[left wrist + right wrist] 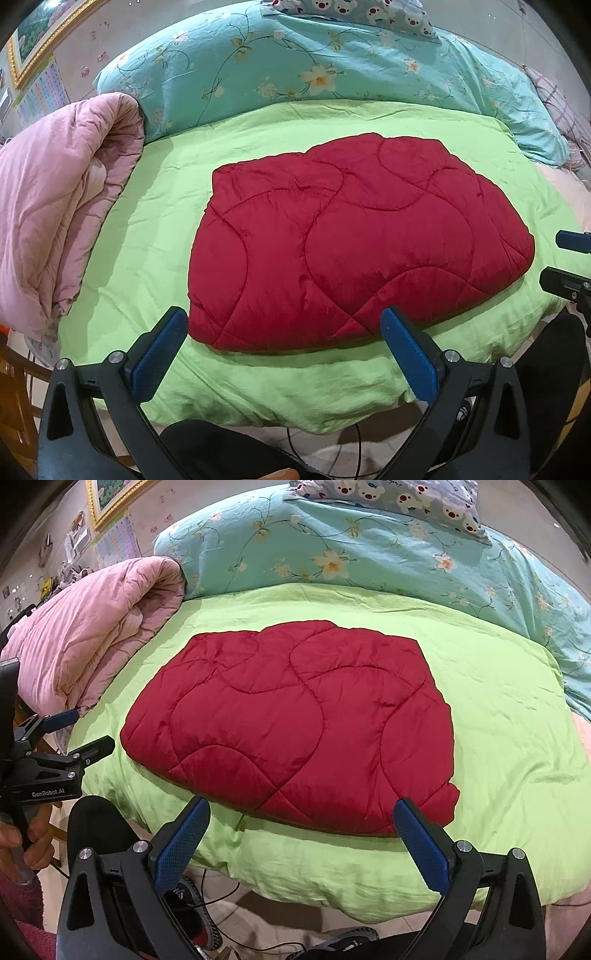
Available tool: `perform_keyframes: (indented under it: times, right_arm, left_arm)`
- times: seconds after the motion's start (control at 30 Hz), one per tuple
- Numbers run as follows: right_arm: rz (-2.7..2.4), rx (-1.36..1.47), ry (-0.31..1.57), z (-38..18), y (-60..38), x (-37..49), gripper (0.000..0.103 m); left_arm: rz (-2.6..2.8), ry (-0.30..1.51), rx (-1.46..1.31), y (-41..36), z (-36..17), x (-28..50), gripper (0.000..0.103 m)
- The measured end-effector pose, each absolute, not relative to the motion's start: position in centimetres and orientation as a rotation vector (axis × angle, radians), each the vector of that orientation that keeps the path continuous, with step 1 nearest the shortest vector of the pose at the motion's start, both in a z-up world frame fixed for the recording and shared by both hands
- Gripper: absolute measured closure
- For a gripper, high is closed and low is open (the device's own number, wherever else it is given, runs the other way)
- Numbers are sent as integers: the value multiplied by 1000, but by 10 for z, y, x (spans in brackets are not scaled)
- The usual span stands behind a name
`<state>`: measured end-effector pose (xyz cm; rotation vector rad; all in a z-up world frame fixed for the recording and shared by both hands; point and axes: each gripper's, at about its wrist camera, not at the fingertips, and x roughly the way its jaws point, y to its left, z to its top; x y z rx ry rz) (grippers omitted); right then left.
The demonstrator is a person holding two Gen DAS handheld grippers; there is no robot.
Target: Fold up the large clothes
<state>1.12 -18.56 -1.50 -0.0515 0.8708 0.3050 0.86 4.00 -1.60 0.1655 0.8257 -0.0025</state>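
A bed under a lime-green sheet (pixel 155 236) fills the room; a gilt-framed picture (pixel 110 498) and a paper chart (pixel 118 542) hang on the pale wall (pixel 55 520); cables (pixel 221 897) cross the floor.

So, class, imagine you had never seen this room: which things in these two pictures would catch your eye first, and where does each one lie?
The eye lands first on the red quilted garment, folded into a thick pad in the middle of the lime green sheet. Next comes the rolled pink quilt along the left side, with the turquoise floral duvet heaped behind. In the foreground, the left gripper and right gripper both hang open at the garment's near edge.
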Motion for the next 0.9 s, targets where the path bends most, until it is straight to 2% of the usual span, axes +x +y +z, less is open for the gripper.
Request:
perform_keyframes:
  times: [0.9]
  right_arm:
    - [318,-59,872,-15,-183,15,3]
  left_arm:
    - [6,818,171,38,-14,15,0]
